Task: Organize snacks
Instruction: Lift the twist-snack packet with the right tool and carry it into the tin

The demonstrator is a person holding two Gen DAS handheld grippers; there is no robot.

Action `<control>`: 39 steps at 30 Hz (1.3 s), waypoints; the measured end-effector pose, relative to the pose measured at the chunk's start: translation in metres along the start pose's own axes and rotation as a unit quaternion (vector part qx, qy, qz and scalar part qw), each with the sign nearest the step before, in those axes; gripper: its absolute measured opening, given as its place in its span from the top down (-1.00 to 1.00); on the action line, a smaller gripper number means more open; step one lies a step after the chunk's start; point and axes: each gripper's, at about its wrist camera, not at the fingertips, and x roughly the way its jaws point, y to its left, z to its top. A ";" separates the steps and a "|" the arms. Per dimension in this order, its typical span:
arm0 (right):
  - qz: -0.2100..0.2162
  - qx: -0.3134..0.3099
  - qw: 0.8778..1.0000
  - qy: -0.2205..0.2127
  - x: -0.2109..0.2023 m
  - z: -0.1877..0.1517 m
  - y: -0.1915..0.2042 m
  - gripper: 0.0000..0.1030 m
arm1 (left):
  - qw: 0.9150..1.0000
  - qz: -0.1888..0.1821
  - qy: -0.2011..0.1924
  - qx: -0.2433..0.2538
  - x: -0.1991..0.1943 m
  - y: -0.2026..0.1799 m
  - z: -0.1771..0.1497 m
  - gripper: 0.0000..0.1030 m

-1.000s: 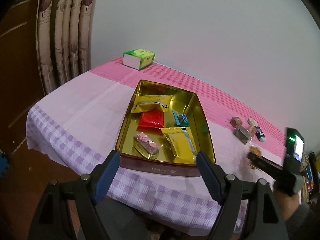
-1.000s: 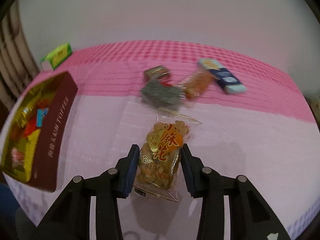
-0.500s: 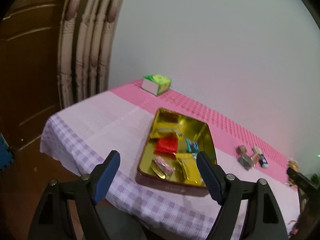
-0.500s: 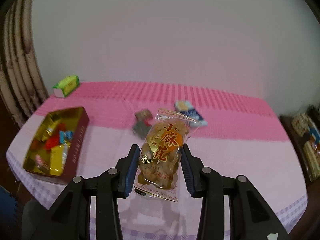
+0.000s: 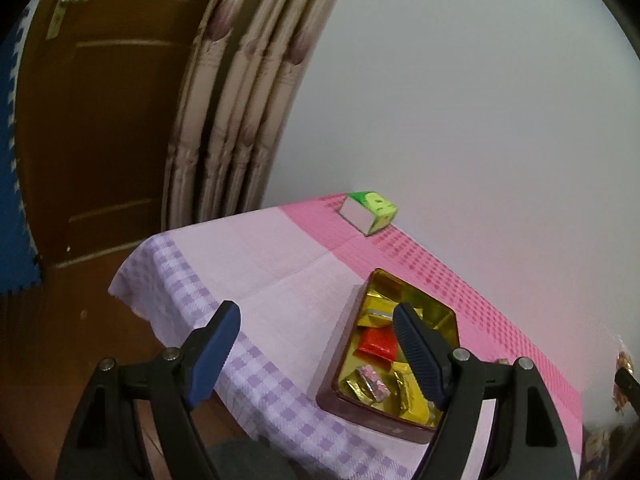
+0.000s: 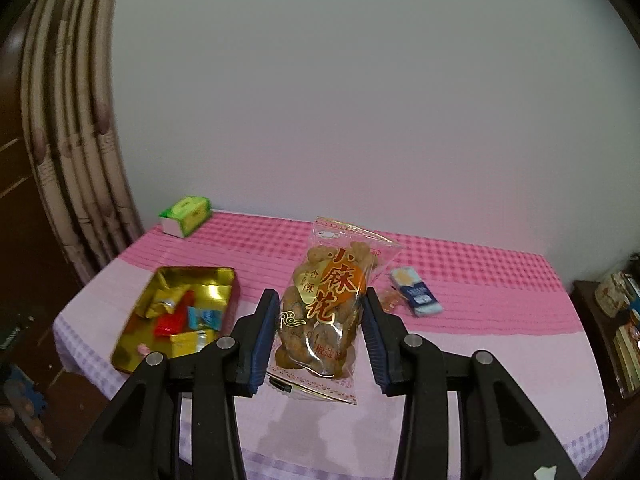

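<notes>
Setting: pink-and-lilac checked cloth covers the tabletop (image 6: 480,344) against a bare pale wall, curtain and brown door at the left.
Right gripper (image 6: 318,334): pinching a clear crinkly snack bag (image 6: 324,304) of knobbly brown twists, held up off the cloth.
Left gripper (image 5: 316,350): spread wide, nothing between its ribbed blue pads, hanging over the near table edge.
Tin (image 6: 224,280): shallow, rectangular, shiny gold inside, maroon outside; sits toward the left with foil-wrapped sweets in yellow, red, blue and pink.
Loose snacks: a blue-and-white packet (image 6: 416,296) and a small orange one lie just behind the held bag.
Green carton (image 6: 186,216): far back corner, by the wall.
Risk: slick film may slide from the pads, or a tight squeeze may crush the brittle twists; the bulky bag may overhang the crowded tin.
</notes>
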 end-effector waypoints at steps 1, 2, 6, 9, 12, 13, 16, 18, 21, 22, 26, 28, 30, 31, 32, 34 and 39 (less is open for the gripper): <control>0.004 -0.004 1.000 -0.001 0.001 0.002 0.006 0.26 | 1.000 0.002 0.000 -0.004 0.000 0.002 0.001 -0.56; 0.008 -0.008 1.000 -0.001 0.001 0.003 0.012 0.27 | 1.000 0.004 -0.002 -0.010 0.000 0.004 0.002 -0.56; 0.026 -0.027 0.999 0.002 0.005 0.008 0.038 0.26 | 0.999 0.012 -0.010 -0.032 0.000 0.015 0.010 -0.56; 0.041 -0.040 0.998 0.006 0.011 0.011 0.060 0.26 | 0.998 0.017 -0.010 -0.054 0.002 0.025 0.014 -0.56; 0.054 -0.052 0.997 0.013 0.020 0.011 0.081 0.26 | 0.997 0.020 -0.001 -0.077 0.005 0.035 0.017 -0.56; 0.057 -0.055 0.997 0.016 0.024 0.011 0.087 0.26 | 0.996 0.020 0.001 -0.085 0.006 0.039 0.018 -0.56; 0.069 -0.067 0.995 0.027 0.038 0.008 0.110 0.26 | 0.995 0.022 -0.001 -0.094 0.006 0.045 0.022 -0.56; 0.076 -0.077 0.994 0.032 0.046 0.006 0.125 0.26 | 0.995 0.024 -0.003 -0.099 0.008 0.048 0.024 -0.56; 0.086 -0.091 0.991 0.040 0.059 0.004 0.145 0.26 | 0.994 0.029 0.006 -0.107 0.014 0.052 0.024 -0.56; 0.089 -0.094 0.991 0.043 0.064 0.003 0.151 0.26 | 0.994 0.029 0.009 -0.109 0.016 0.053 0.023 -0.56; 0.102 -0.097 0.988 0.061 0.085 -0.003 0.172 0.26 | 0.993 0.033 0.019 -0.109 0.022 0.055 0.022 -0.56; 0.106 -0.103 0.987 0.068 0.093 -0.007 0.180 0.26 | 0.993 0.036 0.020 -0.111 0.025 0.056 0.022 -0.56; 0.109 -0.110 0.985 0.074 0.101 -0.011 0.188 0.26 | 0.993 0.043 0.020 -0.108 0.027 0.056 0.022 -0.56; 0.110 -0.113 0.984 0.077 0.106 -0.013 0.191 0.26 | 0.993 0.046 0.020 -0.105 0.029 0.056 0.022 -0.56; 0.111 -0.114 0.984 0.081 0.110 -0.015 0.193 0.26 | 0.993 0.049 0.022 -0.102 0.030 0.055 0.022 -0.56; 0.112 -0.113 0.983 0.089 0.120 -0.019 0.196 0.26 | 0.994 0.054 0.028 -0.093 0.034 0.053 0.020 -0.56; 0.109 -0.112 0.982 0.109 0.139 -0.031 0.196 0.26 | 0.994 0.054 0.043 -0.083 0.041 0.050 0.016 -0.56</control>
